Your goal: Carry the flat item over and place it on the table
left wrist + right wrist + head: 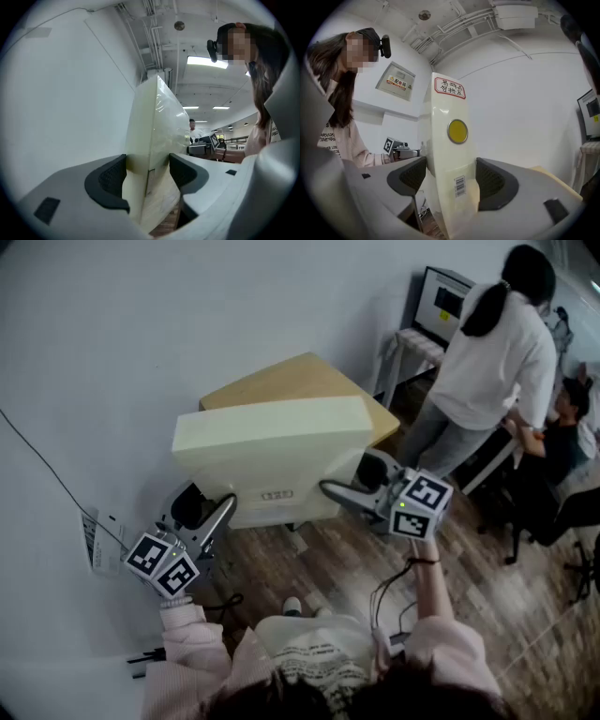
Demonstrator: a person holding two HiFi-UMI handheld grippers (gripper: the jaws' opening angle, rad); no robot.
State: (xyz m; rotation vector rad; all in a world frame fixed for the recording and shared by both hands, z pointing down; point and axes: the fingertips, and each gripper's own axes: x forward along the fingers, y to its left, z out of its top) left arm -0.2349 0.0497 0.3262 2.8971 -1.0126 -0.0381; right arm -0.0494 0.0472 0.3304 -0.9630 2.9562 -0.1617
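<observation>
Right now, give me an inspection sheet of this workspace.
Surface: wooden table, behind the slab.
Job's things: cream slab, upright on edge, not on the table.
Clutter: paper by the left wall.
Tools: left tool and right tool each shut on a slab end.
Cables: one cable hangs below the right tool; wall cable at left.
Surroundings: person standing at a monitor, another seated; wood floor.

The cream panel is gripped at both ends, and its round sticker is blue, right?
Not blue: the round sticker on the cream panel is yellow, as the right gripper view shows. The left gripper and right gripper do grip both ends.
</observation>
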